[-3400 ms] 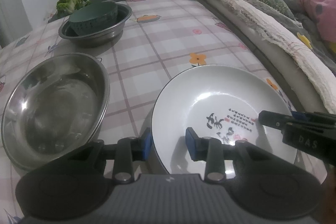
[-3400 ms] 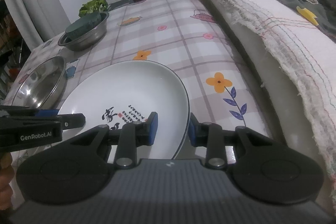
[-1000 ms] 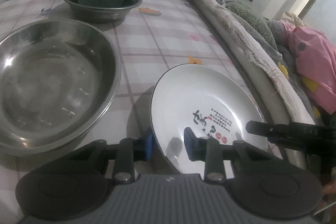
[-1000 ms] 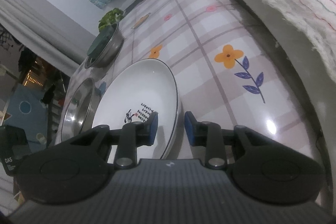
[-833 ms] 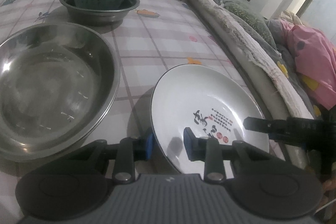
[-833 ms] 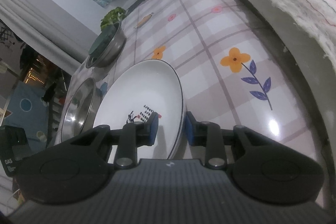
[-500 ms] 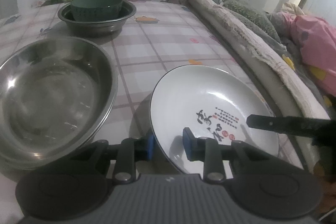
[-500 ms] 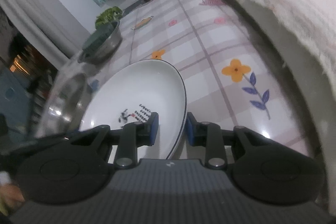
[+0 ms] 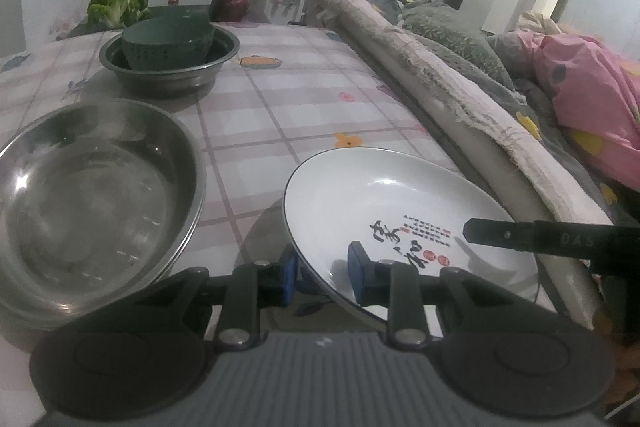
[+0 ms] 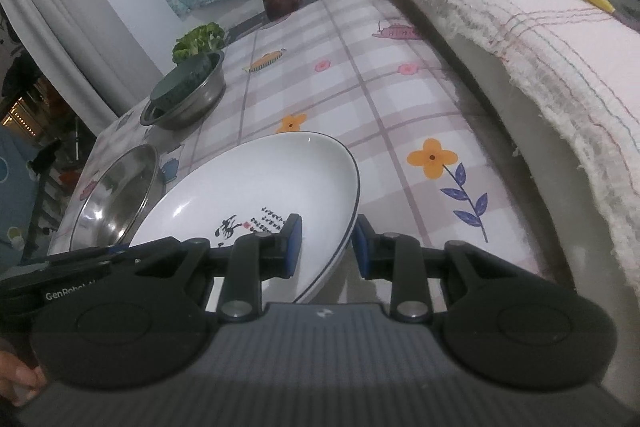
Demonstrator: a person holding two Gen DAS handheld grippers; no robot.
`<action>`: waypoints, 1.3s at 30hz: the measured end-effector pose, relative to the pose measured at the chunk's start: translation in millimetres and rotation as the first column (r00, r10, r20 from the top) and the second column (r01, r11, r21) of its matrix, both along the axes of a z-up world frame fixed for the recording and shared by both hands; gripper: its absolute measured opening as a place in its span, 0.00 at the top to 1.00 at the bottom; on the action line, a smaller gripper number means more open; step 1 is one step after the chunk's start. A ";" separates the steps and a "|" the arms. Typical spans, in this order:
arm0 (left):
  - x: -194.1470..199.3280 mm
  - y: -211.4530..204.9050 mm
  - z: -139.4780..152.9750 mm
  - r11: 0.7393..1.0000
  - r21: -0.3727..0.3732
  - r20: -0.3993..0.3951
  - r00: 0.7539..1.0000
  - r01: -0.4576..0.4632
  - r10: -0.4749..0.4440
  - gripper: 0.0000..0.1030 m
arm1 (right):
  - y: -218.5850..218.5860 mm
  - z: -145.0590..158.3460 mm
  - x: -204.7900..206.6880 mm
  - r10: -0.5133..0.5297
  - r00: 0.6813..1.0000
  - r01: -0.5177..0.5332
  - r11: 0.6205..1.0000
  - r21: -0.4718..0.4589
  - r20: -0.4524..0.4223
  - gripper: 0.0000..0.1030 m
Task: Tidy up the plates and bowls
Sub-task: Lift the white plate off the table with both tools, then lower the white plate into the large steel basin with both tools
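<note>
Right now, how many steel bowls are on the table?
2. The large steel bowl sits near the left tool; the small steel bowl sits farther back, holding a green bowl. More may be nested underneath.

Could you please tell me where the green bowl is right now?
The green bowl sits inside the smaller steel basin at the table's far left, beyond the large steel basin, just in front of the lettuce.
</note>
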State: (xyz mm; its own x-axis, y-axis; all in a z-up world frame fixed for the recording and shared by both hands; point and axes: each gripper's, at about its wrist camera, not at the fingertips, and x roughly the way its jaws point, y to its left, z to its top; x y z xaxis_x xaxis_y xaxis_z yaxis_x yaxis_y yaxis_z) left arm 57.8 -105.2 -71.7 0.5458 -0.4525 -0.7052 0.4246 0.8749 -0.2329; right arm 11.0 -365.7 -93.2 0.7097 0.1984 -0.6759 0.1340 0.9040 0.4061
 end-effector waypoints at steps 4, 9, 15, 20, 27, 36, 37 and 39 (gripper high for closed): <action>-2.4 2.2 5.5 1.000 -0.012 0.016 1.000 -0.001 0.001 0.73 | 1.5 6.1 -4.2 0.000 1.000 0.000 1.000 -0.010 0.014 0.74; -3.8 8.7 15.9 0.999 -0.033 0.040 0.999 -0.014 0.015 0.73 | 6.3 18.8 -5.5 0.006 0.999 -0.005 1.000 -0.026 0.037 0.74; -2.2 26.3 31.7 0.997 -0.060 0.078 0.995 -0.053 0.057 0.73 | 20.2 39.4 0.5 0.038 0.997 -0.035 0.999 -0.040 0.074 0.74; 2.1 52.8 44.9 0.991 -0.076 0.115 0.987 -0.108 0.116 0.73 | 42.8 53.6 15.5 0.089 0.991 -0.084 0.995 -0.048 0.099 0.74; 9.5 104.7 52.8 0.973 -0.068 0.136 0.964 -0.222 0.230 0.73 | 93.4 62.8 50.7 0.191 0.975 -0.188 0.982 -0.035 0.115 0.74; 26.9 170.2 36.5 0.940 -0.032 0.084 0.936 -0.341 0.342 0.73 | 169.5 45.9 90.0 0.309 0.949 -0.308 0.951 -0.021 0.062 0.74; 28.8 174.5 34.1 0.938 -0.028 0.077 0.935 -0.346 0.347 0.73 | 175.8 43.3 93.5 0.315 0.948 -0.314 0.949 -0.023 0.053 0.74; 29.5 182.5 29.6 0.937 -0.019 0.064 0.934 -0.350 0.350 0.73 | 187.9 38.5 98.6 0.328 0.944 -0.327 0.944 -0.031 0.031 0.74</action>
State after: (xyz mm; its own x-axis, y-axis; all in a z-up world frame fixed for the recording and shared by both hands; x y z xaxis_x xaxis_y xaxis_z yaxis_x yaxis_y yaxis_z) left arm 87.3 77.3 -42.1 0.7156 -0.2296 -0.6597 0.1062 0.9692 -0.2221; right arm 109.5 -177.8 -54.7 0.6318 0.4074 -0.6594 -0.1855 0.9055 0.3817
